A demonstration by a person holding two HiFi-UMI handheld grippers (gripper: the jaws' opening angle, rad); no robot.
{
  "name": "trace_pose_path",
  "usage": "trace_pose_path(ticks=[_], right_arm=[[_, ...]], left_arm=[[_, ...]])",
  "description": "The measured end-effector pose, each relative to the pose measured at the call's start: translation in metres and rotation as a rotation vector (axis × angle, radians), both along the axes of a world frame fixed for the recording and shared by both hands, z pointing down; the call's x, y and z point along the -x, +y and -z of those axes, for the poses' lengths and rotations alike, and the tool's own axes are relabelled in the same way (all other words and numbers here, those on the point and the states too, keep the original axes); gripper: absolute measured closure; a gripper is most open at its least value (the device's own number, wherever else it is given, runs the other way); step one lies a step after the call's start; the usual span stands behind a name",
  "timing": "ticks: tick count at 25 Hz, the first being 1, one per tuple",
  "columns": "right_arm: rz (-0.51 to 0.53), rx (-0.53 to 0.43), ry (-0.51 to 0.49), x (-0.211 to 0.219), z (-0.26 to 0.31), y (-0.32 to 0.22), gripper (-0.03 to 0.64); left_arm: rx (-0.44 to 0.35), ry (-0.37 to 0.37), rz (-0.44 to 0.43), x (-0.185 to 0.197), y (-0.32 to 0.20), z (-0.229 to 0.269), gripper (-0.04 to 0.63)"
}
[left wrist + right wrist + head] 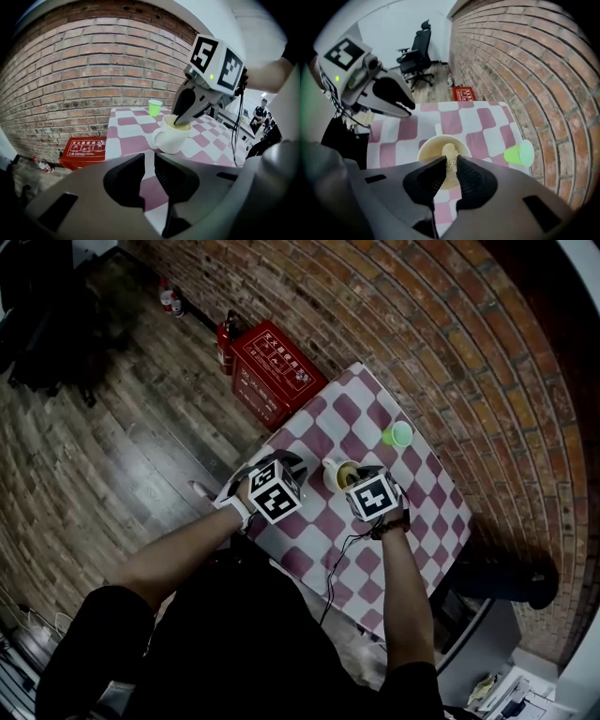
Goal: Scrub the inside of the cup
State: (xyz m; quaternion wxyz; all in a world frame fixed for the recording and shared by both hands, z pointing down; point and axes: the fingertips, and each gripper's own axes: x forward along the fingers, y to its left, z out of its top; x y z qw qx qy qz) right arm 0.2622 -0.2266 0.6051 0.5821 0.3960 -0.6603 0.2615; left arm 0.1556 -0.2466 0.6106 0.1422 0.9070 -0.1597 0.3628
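White mug (171, 137) stands upright near the middle of the checkered tablecloth (126, 124). A green cup (154, 107) sits farther off, toward the brick wall (93, 70).

Right gripper (450, 161) points steeply down into the mug, jaws pinching a pale scrub sponge (449, 151). Left gripper (150, 161) hovers on the mug's near-left side, jaws slightly spread, nothing between them, clear of the mug.

Judgement: the mug looks like glazed ceramic, so stiff, smooth and chippable. Unheld, it may skid or tip on the cloth under scrubbing. Best steadied at the handle (155, 137) or the outer wall. The sponge is soft and will compress.

Not visible: the mug floor and the sponge's contact with the inner wall. In the head view each gripper's body covers its jaws.
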Motion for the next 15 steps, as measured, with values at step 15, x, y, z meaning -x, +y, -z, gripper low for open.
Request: trace_pose_path(ticks=[15], right_arm=[[-0.032, -0.15, -0.187, -0.001, 0.113, -0.001, 0.542]], left_arm=[[0.067, 0.053, 0.025, -0.004, 0.012, 0.007, 0.52]])
